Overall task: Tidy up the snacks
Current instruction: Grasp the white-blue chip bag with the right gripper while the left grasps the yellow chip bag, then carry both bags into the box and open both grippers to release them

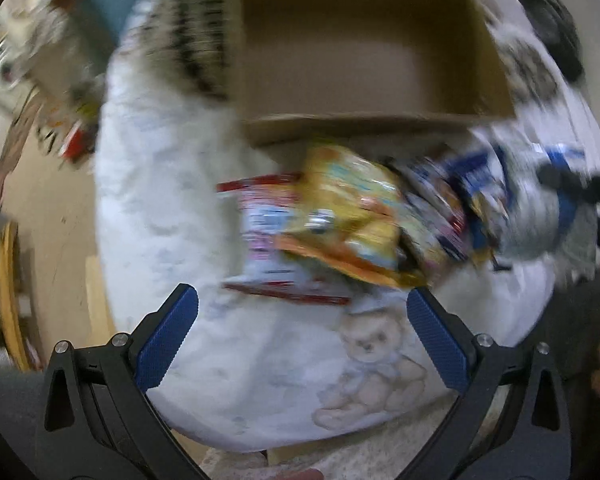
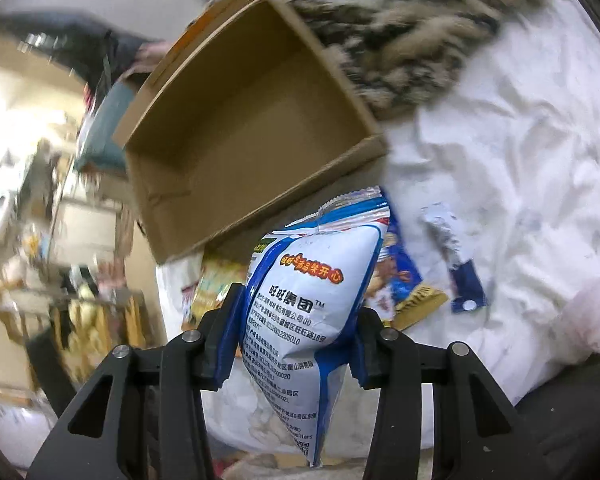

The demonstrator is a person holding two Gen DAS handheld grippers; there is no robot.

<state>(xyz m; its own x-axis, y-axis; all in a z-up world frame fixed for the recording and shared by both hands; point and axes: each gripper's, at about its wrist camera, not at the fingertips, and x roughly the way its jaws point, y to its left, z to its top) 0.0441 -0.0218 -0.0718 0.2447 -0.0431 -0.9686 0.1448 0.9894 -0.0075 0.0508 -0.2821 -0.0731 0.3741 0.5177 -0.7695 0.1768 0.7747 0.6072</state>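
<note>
An empty cardboard box (image 1: 364,60) lies on the white bedding, open side up; it also shows in the right wrist view (image 2: 240,120). Just in front of it is a pile of snack packs: a yellow-orange bag (image 1: 352,220), a red-edged white pack (image 1: 268,236) and blue packs (image 1: 480,200). My left gripper (image 1: 302,312) is open and empty, just short of the pile. My right gripper (image 2: 296,320) is shut on a white and blue snack bag (image 2: 308,300) and holds it up in front of the box. A blue and gold pack (image 2: 404,280) lies behind it.
White bedding (image 2: 520,140) with a teddy bear print (image 1: 376,364) covers the surface. A furry striped blanket (image 2: 400,20) lies beside the box. A small silver and blue wrapper (image 2: 456,256) lies to the right. Cluttered shelves (image 2: 40,200) and floor are at the left.
</note>
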